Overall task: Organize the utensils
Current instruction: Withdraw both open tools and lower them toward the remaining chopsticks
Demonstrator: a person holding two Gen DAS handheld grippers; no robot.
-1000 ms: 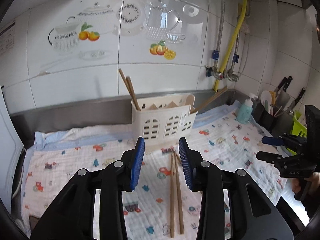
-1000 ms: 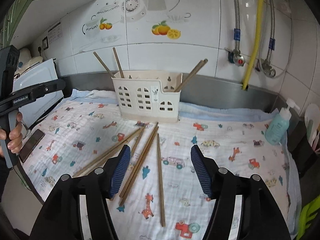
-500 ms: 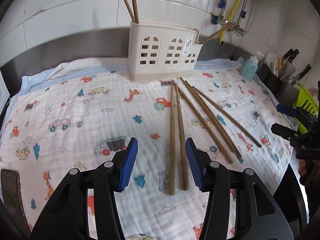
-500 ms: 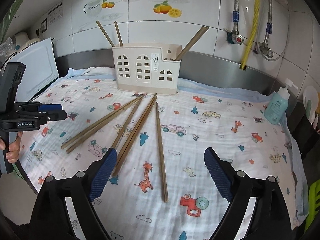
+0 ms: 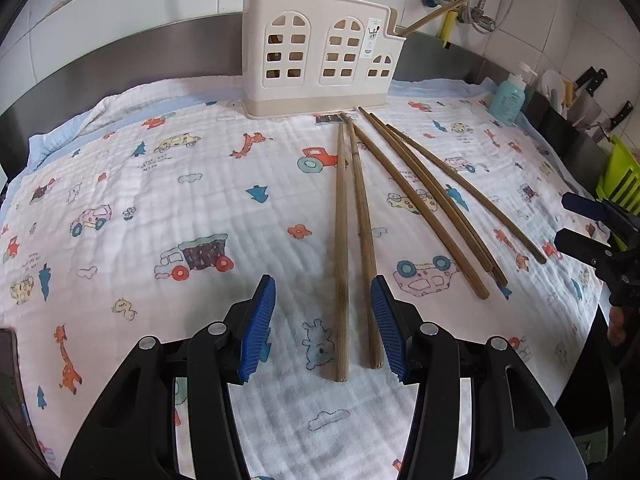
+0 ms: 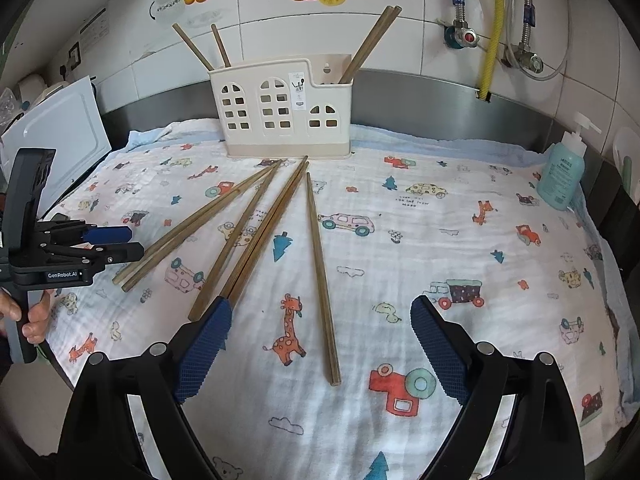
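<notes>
At the bottom of the left wrist view, the left claw (image 5: 323,320) stands apart with nothing clamped; the near ends of two chopsticks (image 5: 341,248) lie on the cloth (image 5: 160,168) between its blue pads (image 5: 256,320), and the pads do not touch them. In the right wrist view, the right claw (image 6: 320,344) is wide apart and empty. One single chopstick (image 6: 320,272) lies between its pads, touching neither of them. The left pad (image 6: 204,352) covers the near ends of a pair of chopsticks (image 6: 264,232).

At the left edge of the right wrist view, a hand (image 6: 28,312) holds the left claw's handle, and the label on it reads "GenRobot.AI".

The chopsticks are plain brown wood, long and thin, six in all, loose on the cloth. They spread like a fan, with far ends close together just before the holder (image 6: 280,112). The cloth is white with printed cars, trucks, giraffes and trees; some small printed words are too small to read.

Farther, in the upper middle, the cream plastic holder stands on the cloth over the tabletop, against the steel back edge. It has arched window holes and a small white sticker that I cannot read. Two chopsticks stand tilted in its left part and two in its lower right part. At the right a blue-green soap bottle (image 6: 562,176) stands; its label is unreadable.
</notes>
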